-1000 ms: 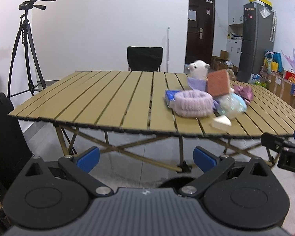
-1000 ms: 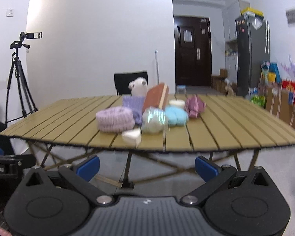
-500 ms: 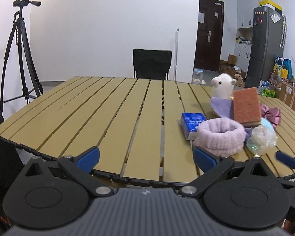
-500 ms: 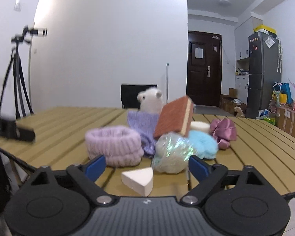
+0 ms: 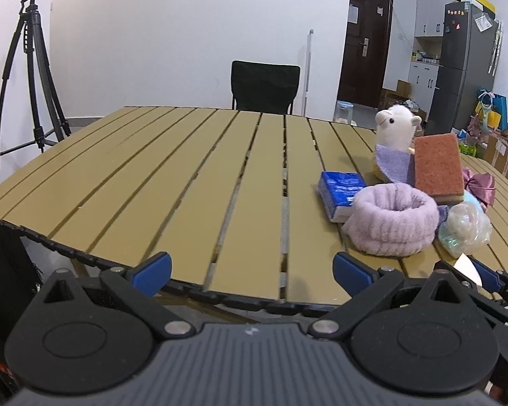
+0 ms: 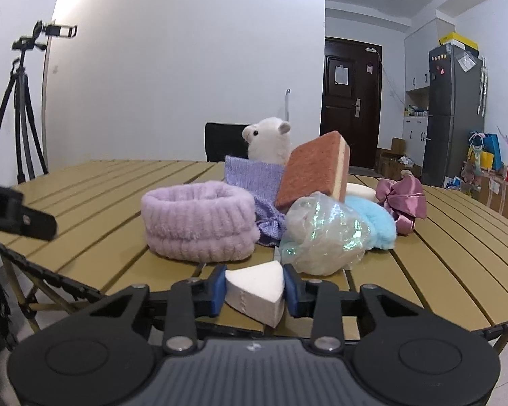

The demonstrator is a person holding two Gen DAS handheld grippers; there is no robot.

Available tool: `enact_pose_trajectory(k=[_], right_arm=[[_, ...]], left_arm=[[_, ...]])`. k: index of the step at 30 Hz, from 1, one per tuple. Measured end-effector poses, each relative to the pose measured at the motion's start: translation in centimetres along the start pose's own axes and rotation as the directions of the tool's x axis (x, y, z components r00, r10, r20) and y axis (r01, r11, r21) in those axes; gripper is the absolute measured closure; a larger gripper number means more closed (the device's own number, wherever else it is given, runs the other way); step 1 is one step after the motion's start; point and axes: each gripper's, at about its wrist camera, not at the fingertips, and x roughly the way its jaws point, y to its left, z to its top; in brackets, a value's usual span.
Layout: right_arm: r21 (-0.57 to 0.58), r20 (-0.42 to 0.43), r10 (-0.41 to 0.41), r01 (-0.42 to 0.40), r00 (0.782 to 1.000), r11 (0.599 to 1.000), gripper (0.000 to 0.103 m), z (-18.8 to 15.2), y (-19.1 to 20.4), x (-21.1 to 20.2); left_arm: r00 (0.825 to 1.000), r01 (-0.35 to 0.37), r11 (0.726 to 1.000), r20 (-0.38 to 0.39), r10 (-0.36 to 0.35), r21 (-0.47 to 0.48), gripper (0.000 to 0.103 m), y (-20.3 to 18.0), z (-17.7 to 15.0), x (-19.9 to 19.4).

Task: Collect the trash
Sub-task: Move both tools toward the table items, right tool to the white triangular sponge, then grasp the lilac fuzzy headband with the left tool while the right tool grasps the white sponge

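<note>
Both hand-held grippers have advanced to the desk (image 5: 186, 182); the right hand-held gripper (image 6: 254, 287) now clamps the white foam wedge (image 6: 255, 289), the left hand-held gripper (image 5: 250, 270) stays apart. A careless lift could nudge the crumpled plastic wrap (image 6: 325, 237) beside it.

The plush toy (image 6: 271, 142) is half hidden behind the sponge (image 6: 313, 169).

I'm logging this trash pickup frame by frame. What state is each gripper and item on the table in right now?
right gripper: shut on the white foam wedge.
white foam wedge: clamped between the pads, at the table's near edge.
left gripper: open, empty.
purple headband: resting, untouched.
crumpled plastic wrap: resting, untouched.
scrub sponge: propped, tilted.
tissue pack: lying flat.
</note>
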Motion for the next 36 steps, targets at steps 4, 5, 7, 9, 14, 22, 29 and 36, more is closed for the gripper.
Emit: enact_pose_trajectory(k=[4, 5, 7, 9, 14, 22, 29, 36], right_arm=[[0.045, 0.041, 0.005, -0.007, 0.999, 0.999, 0.07, 0.5, -1.1, -1.4], [0.058, 0.048, 0.006, -0.009, 0.999, 0.998, 0.07, 0.6, -1.5, -1.7], [0.079, 0.069, -0.002, -0.004, 0.998, 0.997, 0.07, 0.9, -2.4, -2.3], [0.1, 0.087, -0.019, 0.01, 0.996, 0.995, 0.07, 1.0, -3.7, -2.7], [0.182, 0.08, -0.078, 0.062, 0.994, 0.981, 0.07, 1.0, -7.6, -3.3], [0.259, 0.059, -0.204, 0.183, 0.977, 0.948, 0.07, 0.2, -13.5, -4.4], [0.272, 0.035, -0.233, 0.215, 0.972, 0.938, 0.07, -0.4, -15.5, -3.9], [0.261, 0.029, -0.232, 0.217, 0.972, 0.941, 0.07, -0.4, -14.9, -3.3]], left_arm=[[1.0, 0.03, 0.999, -0.006, -0.03, -0.012, 0.0, -1.6, 0.6, 0.5], [0.999, 0.04, 0.999, -0.007, -0.04, -0.015, 0.0, -2.1, 0.7, 0.7], [0.999, 0.052, 0.999, -0.009, -0.052, -0.016, 0.0, -3.3, 0.9, 1.2], [0.998, 0.063, 0.998, -0.005, -0.063, -0.009, 0.0, -4.8, 1.1, 1.8], [0.996, 0.087, 0.996, -0.005, -0.087, 0.009, 0.0, -8.5, 1.6, 3.5], [0.997, 0.077, 0.996, 0.0, -0.078, -0.037, 0.0, -12.1, 2.6, 6.2], [0.998, 0.053, 0.998, -0.035, -0.054, -0.035, 0.0, -13.7, 2.0, 7.9], [0.998, 0.027, 0.997, -0.059, -0.031, -0.071, 0.0, -14.0, 1.6, 9.2]])
